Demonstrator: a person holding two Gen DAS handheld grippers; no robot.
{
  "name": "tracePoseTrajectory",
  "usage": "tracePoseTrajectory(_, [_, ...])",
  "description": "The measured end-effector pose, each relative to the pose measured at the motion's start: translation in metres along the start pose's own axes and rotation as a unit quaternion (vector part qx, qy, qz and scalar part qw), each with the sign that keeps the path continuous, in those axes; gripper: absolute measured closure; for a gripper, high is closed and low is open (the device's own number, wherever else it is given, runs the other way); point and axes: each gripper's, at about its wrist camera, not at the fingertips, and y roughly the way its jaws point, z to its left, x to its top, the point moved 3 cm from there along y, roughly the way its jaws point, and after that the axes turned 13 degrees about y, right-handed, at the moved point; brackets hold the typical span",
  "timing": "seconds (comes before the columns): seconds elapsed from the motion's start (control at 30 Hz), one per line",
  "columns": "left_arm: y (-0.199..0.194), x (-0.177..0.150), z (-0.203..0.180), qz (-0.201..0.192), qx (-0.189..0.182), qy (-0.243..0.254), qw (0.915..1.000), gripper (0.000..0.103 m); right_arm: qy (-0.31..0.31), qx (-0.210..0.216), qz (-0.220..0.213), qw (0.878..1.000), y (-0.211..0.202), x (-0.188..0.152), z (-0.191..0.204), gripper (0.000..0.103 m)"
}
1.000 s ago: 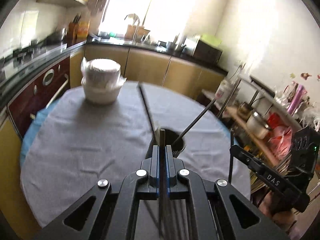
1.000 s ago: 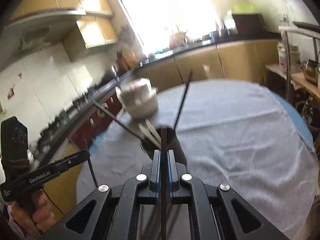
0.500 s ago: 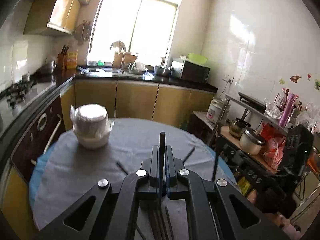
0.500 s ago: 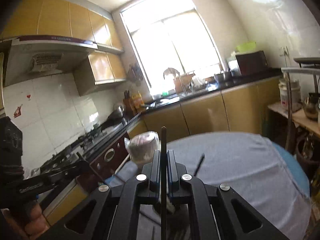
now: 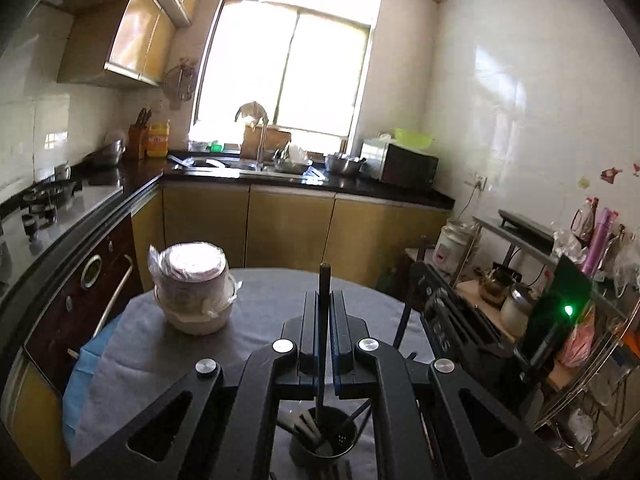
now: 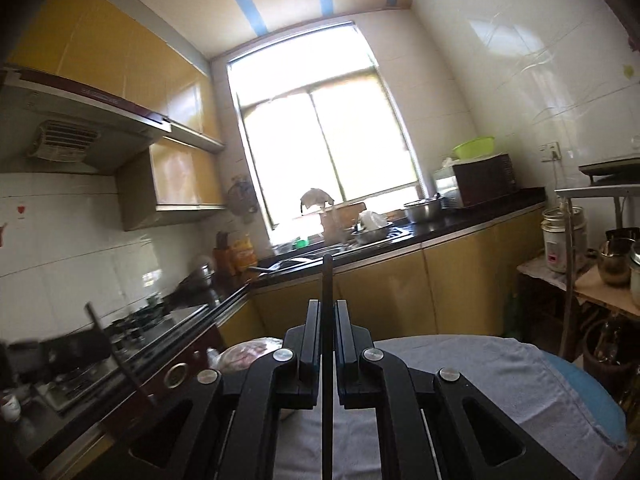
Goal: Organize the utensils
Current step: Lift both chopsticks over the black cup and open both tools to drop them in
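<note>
My left gripper (image 5: 324,295) is shut on a dark chopstick (image 5: 324,276) that stands upright between its pads. Its lower end reaches down into a black utensil holder (image 5: 325,440), which holds several sticks and sits on the grey cloth directly below the jaws. My right gripper (image 6: 328,305) is shut on another dark chopstick (image 6: 327,276), held high above the table. The right gripper (image 5: 444,320) also shows at the right of the left wrist view. The left gripper (image 6: 64,354) appears blurred at the left of the right wrist view.
A round table (image 5: 260,292) under grey cloth carries a plastic-wrapped stack of bowls (image 5: 192,292) at its far left. Kitchen counters (image 5: 280,178) run behind and along the left. A cluttered metal rack (image 5: 520,240) stands close on the right.
Both grippers have risen and tipped upward, so the table has sunk low in both views. The holder now sits under the left jaws and has left the right wrist view.
</note>
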Motion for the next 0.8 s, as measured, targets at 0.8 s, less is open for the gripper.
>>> tracePoseTrajectory(0.8, [-0.013, -0.041, -0.014, 0.077, -0.021, 0.023, 0.9966, 0.083, 0.003, 0.014, 0.130, 0.991, -0.025, -0.064, -0.033, 0.093])
